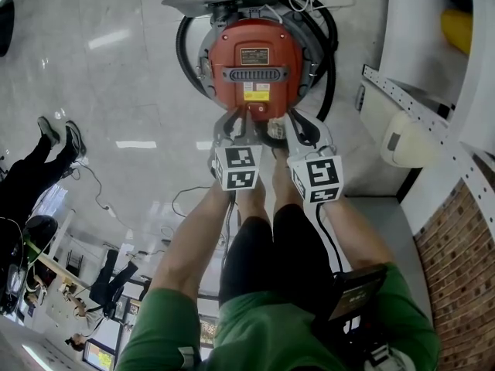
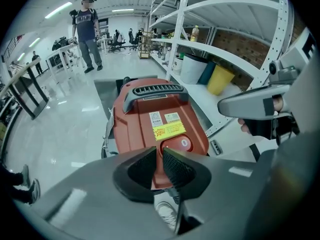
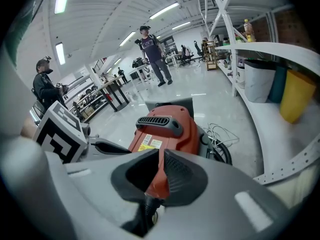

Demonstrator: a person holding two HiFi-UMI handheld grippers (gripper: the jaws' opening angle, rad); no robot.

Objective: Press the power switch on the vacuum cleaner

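The red vacuum cleaner (image 1: 255, 56) stands on the glossy floor ahead of me, with a grey handle (image 1: 255, 74) across its top. Its power switch (image 2: 181, 144) is a red oval pad with a small white mark, below the yellow sticker (image 2: 169, 130). My left gripper (image 2: 159, 151) is shut with nothing between its jaws, its tips just short and left of the switch. My right gripper (image 3: 161, 151) is also shut and holds nothing, pointing at the vacuum's (image 3: 165, 131) near right side. In the head view both grippers, left (image 1: 241, 120) and right (image 1: 291, 124), hover at the vacuum's near edge.
A black hose (image 1: 329, 68) and white cable (image 3: 220, 132) coil round the vacuum. White shelving (image 1: 421, 107) runs along the right with a yellow bin (image 2: 220, 79) and white container (image 1: 406, 141). A brick wall (image 1: 464, 261) is near right. A person (image 2: 88, 34) stands far off.
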